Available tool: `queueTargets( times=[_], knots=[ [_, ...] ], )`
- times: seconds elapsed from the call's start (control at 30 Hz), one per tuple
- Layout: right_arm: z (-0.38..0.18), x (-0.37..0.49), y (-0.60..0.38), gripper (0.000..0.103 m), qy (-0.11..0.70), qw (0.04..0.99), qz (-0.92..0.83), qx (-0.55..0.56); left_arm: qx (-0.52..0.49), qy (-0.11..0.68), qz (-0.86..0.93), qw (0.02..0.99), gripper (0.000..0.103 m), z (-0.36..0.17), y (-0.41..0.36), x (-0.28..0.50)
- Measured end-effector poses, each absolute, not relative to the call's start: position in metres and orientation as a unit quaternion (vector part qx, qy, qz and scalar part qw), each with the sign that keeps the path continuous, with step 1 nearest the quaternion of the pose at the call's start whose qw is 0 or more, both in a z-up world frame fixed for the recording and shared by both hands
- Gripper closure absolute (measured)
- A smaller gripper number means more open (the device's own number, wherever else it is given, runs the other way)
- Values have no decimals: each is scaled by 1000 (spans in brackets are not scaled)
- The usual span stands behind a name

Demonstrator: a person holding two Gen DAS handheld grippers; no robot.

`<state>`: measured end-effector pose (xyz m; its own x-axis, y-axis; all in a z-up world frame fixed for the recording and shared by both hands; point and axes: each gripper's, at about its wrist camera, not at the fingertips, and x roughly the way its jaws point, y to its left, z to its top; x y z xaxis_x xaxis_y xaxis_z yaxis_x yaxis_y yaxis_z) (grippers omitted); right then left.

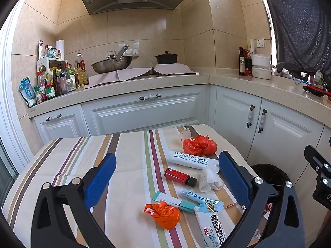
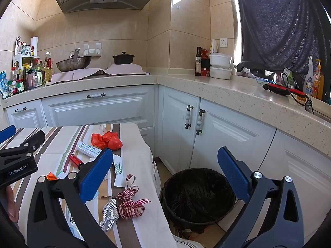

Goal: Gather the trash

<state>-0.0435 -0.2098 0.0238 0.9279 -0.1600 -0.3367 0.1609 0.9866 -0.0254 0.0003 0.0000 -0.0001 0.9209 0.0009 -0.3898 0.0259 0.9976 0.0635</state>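
Observation:
Trash lies on the striped tablecloth (image 1: 68, 161): a red plastic bag (image 1: 199, 144), a white DHA sachet (image 1: 190, 159), a small red bottle (image 1: 180, 176), crumpled clear plastic (image 1: 210, 178), a teal stick pack (image 1: 175, 202), an orange wad (image 1: 164, 215) and a white-blue packet (image 1: 210, 221). My left gripper (image 1: 167, 176) hovers open above them, holding nothing. My right gripper (image 2: 165, 174) is open and empty over the gap between the table's edge and the black-lined bin (image 2: 198, 194). A red checked ribbon (image 2: 130, 202) and crumpled foil (image 2: 109, 215) lie at the table's near corner.
White cabinets (image 2: 115, 107) and a speckled counter (image 2: 238, 92) wrap round behind and to the right. On the counter stand a wok (image 1: 112, 64), a dark pot (image 1: 166, 57), several bottles (image 1: 60, 76) and stacked white tubs (image 2: 220, 66). A dark curtain (image 2: 283, 20) hangs at the right.

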Motion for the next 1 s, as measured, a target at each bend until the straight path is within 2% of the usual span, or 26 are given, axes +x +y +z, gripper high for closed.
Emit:
queueTargets(
  times=[1.0],
  knots=[
    [20, -43, -208, 4, 176, 981, -77, 2, 34, 201, -5, 979, 6, 0, 0, 0]
  ],
)
